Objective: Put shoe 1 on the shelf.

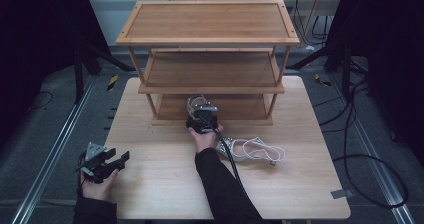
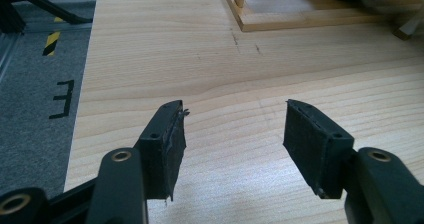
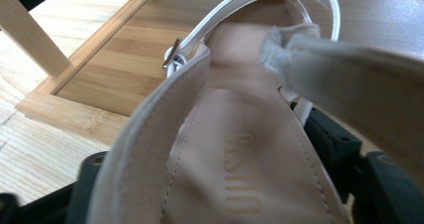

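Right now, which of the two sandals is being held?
The sandal at the rack's bottom shelf, clamped in the right hand-held gripper. The other sandal lies loose on the table.

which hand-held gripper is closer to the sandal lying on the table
Right. The right hand-held gripper, holding another sandal at the shelf's bottom tier, is just up-left of the lying sandal. The left hand-held gripper sits open near the table's left edge.
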Motion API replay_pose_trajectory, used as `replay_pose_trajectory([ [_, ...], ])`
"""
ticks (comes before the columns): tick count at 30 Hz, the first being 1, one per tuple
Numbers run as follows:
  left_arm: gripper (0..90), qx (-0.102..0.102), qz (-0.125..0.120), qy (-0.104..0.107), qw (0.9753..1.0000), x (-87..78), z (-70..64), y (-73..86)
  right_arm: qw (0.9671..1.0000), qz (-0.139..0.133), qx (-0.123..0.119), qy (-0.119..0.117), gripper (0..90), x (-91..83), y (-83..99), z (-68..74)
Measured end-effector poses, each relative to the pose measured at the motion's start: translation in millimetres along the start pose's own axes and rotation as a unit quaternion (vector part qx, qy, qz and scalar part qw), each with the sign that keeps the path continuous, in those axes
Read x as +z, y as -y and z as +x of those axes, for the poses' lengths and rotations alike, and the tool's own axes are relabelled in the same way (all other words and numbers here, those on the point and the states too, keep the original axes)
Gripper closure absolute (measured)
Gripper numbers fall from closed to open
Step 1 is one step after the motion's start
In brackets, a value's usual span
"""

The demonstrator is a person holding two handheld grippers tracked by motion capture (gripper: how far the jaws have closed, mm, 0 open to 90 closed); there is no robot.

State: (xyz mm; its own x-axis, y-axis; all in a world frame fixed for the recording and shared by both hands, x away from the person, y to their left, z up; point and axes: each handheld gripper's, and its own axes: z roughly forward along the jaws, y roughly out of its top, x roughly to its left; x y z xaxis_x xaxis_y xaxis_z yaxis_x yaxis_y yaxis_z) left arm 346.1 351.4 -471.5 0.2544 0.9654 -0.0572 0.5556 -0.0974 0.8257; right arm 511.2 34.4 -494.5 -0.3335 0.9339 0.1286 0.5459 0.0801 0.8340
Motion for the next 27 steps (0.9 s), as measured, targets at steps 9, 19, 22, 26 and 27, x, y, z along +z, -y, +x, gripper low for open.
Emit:
replay_pose_trajectory([
  [9, 40.3, 0.000, 0.002, 0.000, 1.0000, 0.3, 0.2, 0.3, 0.9994, -0.016, -0.027, -0.016, 23.9, -31.1, 0.3, -1.1],
  [19, 41.4, 0.003, 0.001, 0.000, 1.0000, -0.6, -1.9, 0.1, 0.9990, 0.020, -0.030, -0.024, 44.0, -46.9, 19.5, -0.6],
  [22, 41.8, 0.002, 0.002, 0.001, 1.0000, -0.1, -1.2, 0.2, 0.9987, 0.034, -0.029, -0.025, 52.8, -42.6, 23.2, -1.8],
  [26, 42.0, 0.003, 0.002, 0.002, 1.0000, 0.0, -1.6, 0.2, 0.9983, 0.046, -0.029, -0.023, 67.8, -35.7, 25.2, -2.9],
  [27, 42.0, 0.003, 0.001, 0.002, 1.0000, -0.1, -1.7, 0.1, 0.9982, 0.048, -0.029, -0.021, 69.5, -33.9, 25.6, -2.2],
])
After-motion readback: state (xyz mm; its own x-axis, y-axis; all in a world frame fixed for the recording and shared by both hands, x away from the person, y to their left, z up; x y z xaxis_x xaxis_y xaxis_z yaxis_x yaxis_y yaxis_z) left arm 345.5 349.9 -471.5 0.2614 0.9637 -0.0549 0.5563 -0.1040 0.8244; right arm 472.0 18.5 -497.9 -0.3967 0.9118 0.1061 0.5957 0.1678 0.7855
